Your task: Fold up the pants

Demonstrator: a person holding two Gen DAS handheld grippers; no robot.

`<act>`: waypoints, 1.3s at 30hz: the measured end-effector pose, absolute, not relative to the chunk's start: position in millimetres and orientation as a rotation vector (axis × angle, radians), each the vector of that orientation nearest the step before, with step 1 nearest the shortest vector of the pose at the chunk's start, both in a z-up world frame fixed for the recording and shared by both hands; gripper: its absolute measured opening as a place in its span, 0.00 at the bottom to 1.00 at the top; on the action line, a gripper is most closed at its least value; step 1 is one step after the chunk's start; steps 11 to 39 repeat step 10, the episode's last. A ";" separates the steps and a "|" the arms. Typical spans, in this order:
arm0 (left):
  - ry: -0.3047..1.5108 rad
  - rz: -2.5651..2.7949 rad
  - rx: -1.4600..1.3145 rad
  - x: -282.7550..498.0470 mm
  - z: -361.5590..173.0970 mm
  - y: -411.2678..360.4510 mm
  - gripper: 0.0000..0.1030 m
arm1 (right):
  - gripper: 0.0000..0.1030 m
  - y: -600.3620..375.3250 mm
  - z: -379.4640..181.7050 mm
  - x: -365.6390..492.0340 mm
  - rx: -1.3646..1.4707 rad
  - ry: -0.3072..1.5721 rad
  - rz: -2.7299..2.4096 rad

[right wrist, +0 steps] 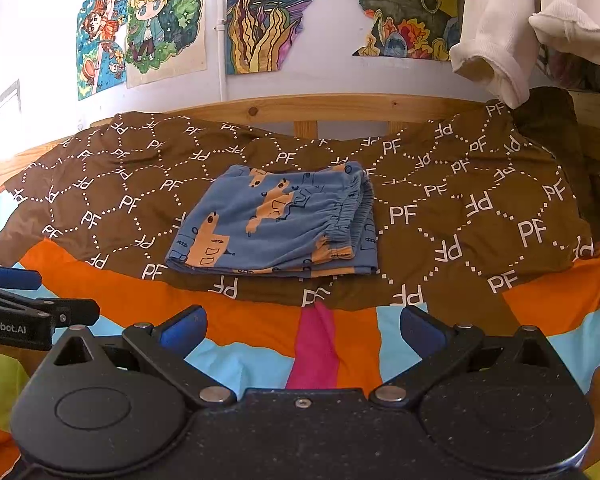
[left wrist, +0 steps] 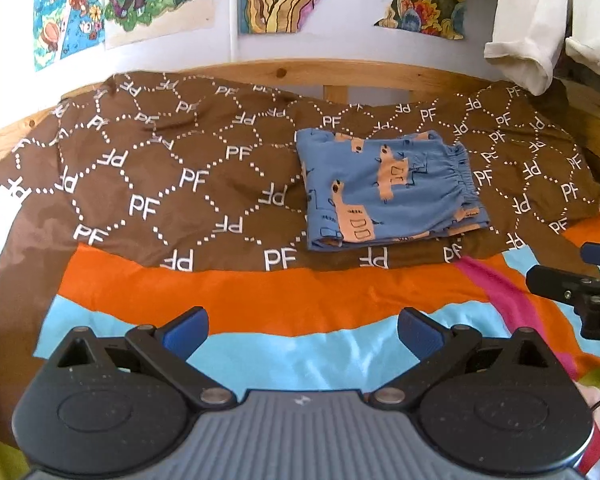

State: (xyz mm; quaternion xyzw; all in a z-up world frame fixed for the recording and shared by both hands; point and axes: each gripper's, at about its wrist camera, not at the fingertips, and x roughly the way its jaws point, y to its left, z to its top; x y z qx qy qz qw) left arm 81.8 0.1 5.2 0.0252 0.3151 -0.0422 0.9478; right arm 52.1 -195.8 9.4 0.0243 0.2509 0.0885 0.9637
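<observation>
The pants, blue with orange vehicle prints, lie folded into a compact rectangle on the brown blanket with the white PF lettering. I see their gathered elastic waistband on the right side of the bundle and a folded edge along the left. They sit on the near half of the blanket, a little right of the middle of the bed, and nothing touches them.

My left gripper hovers over the orange and light-blue bedsheet near me, its blue-padded fingers spread wide apart and holding nothing. My right gripper hangs the same way, jaws parted and empty, above the pink stripe in the sheet. Both are well short of the pants.

Beyond the blanket runs the wooden bed frame. Colourful drawings hang on the white wall, and a cream garment hangs at far right.
</observation>
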 end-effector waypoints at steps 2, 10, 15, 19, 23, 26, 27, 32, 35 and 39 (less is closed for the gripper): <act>0.647 -0.079 0.060 81.4 4.3 -0.3 1.00 | 0.99 -196.2 8.2 52.3 0.051 0.509 0.180; 0.649 -0.069 0.060 81.4 5.0 -0.8 1.00 | 0.99 -197.5 9.4 53.4 0.054 0.507 0.181; 0.649 -0.069 0.060 81.4 5.0 -0.8 1.00 | 0.99 -197.5 9.4 53.4 0.054 0.507 0.181; 0.649 -0.069 0.060 81.4 5.0 -0.8 1.00 | 0.99 -197.5 9.4 53.4 0.054 0.507 0.181; 0.649 -0.069 0.060 81.4 5.0 -0.8 1.00 | 0.99 -197.5 9.4 53.4 0.054 0.507 0.181; 0.649 -0.069 0.060 81.4 5.0 -0.8 1.00 | 0.99 -197.5 9.4 53.4 0.054 0.507 0.181; 0.649 -0.069 0.060 81.4 5.0 -0.8 1.00 | 0.99 -197.5 9.4 53.4 0.054 0.507 0.181; 0.649 -0.069 0.060 81.4 5.0 -0.8 1.00 | 0.99 -197.5 9.4 53.4 0.054 0.507 0.181; 0.649 -0.069 0.060 81.4 5.0 -0.8 1.00 | 0.99 -197.5 9.4 53.4 0.054 0.507 0.181; 0.649 -0.069 0.060 81.4 5.0 -0.8 1.00 | 0.99 -197.5 9.4 53.4 0.054 0.507 0.181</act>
